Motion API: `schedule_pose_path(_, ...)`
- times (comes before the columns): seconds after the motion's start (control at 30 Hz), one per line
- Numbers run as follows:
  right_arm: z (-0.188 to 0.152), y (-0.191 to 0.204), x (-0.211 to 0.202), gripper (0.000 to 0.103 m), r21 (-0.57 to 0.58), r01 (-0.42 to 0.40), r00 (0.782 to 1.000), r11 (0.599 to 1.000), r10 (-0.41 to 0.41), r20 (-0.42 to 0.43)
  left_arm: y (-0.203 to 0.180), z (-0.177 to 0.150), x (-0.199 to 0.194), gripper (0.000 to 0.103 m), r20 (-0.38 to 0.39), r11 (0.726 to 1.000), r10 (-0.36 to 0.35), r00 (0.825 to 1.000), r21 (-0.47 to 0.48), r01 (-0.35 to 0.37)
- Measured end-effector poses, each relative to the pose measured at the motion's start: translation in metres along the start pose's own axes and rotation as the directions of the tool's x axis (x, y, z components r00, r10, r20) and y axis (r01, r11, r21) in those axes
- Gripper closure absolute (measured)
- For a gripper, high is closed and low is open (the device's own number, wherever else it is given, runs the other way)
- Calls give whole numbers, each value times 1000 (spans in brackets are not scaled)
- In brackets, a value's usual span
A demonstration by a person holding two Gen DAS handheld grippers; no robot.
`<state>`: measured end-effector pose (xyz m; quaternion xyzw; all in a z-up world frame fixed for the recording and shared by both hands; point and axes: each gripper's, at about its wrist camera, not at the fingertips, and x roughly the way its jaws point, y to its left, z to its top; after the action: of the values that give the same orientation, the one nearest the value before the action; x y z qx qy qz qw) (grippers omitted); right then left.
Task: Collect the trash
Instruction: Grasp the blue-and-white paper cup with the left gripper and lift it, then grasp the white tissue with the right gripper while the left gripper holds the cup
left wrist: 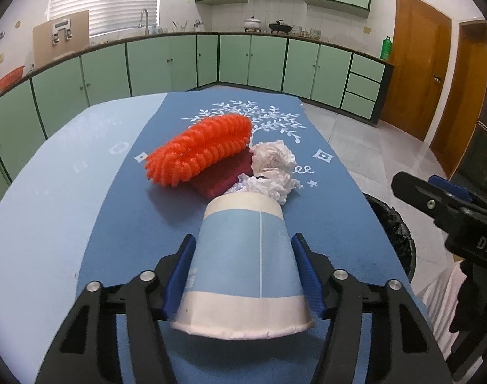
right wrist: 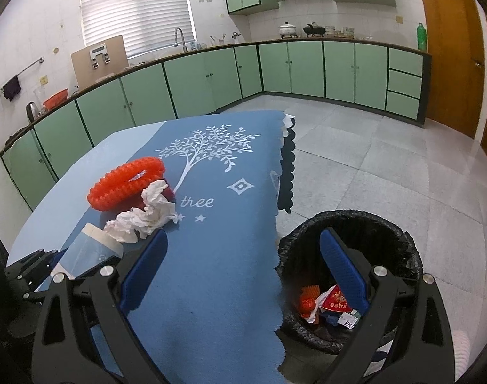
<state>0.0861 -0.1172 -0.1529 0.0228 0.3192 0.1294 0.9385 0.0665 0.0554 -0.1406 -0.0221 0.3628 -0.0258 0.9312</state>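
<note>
Both blue pads of the left gripper (left wrist: 243,275) flanked the tipped paper cup (left wrist: 243,268) just beside the tissues (left wrist: 275,172), seemingly touching (so squeeze gently), while the right gripper (right wrist: 243,275) hung open and empty.

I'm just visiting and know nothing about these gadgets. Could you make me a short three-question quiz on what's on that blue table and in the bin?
1. True or false: the left gripper has its fingers on either side of the paper cup.
2. Which lies just beyond the cup's far end? A) crumpled tissue B) a spoon C) a bottle
3. Fill in: the right gripper is open and holds ____, near the black-lined bin.

Key: 1 true; 2 A; 3 nothing.
</note>
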Motion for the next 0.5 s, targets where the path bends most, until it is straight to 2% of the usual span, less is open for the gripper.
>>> schedule_pose_path(0.17,1,2,0,10,-3,-5,1000,1000,5,1,5,1,-8,51,16,1000,3,1000,-12,-3)
schedule_pose_path(0.37,7,9,2,10,-13,-22,1000,1000,22,10,11,6,-26,52,59,999,22,998,-28,-20)
schedule_pose_path(0.5,14,25,7,10,-34,-46,999,998,47,20,22,13,-32,52,86,997,66,994,-32,-63)
